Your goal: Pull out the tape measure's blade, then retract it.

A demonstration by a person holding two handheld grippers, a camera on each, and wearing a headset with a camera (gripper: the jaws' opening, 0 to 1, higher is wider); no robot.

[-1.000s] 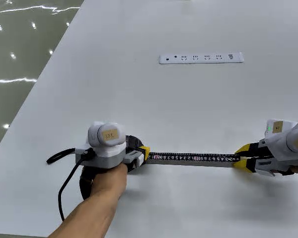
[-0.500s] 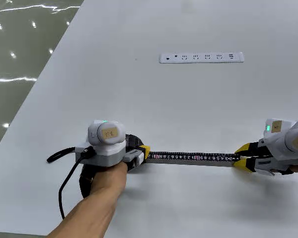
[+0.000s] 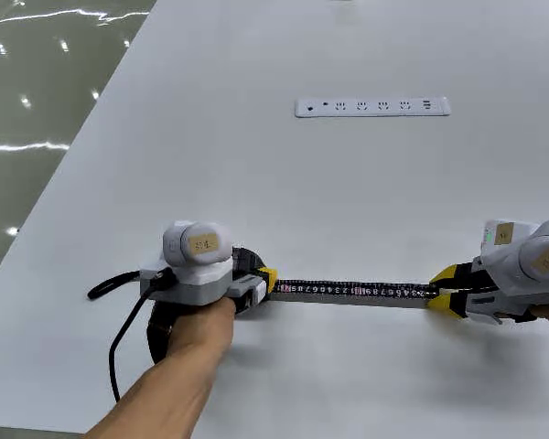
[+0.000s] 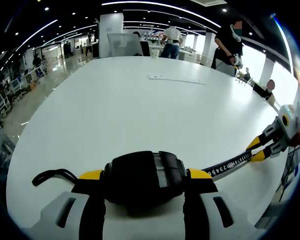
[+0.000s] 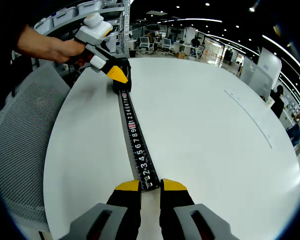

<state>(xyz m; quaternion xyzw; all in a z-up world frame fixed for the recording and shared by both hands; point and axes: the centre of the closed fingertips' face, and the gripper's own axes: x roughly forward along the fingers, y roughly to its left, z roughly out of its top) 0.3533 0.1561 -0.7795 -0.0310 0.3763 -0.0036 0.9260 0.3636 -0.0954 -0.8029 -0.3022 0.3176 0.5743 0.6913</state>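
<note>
A: Left gripper [image 4: 146, 175] is clamped across the black case [image 3: 246, 262], low at the table's [image 3: 348, 192] near left. Right gripper [image 5: 150, 186] has its jaws nearly closed, pinching the blade [image 5: 135, 142] by its tip.

B: Which step?

A: Pulling out, at or near its end, I'd say. The blade runs straight between them. Next comes retraction: keep hold of the tip and walk it back toward the case, so it feeds in rather than snaps.

B: Any writing?

A: Black digits along the blade with red marks between runs. No brand legible.
</note>
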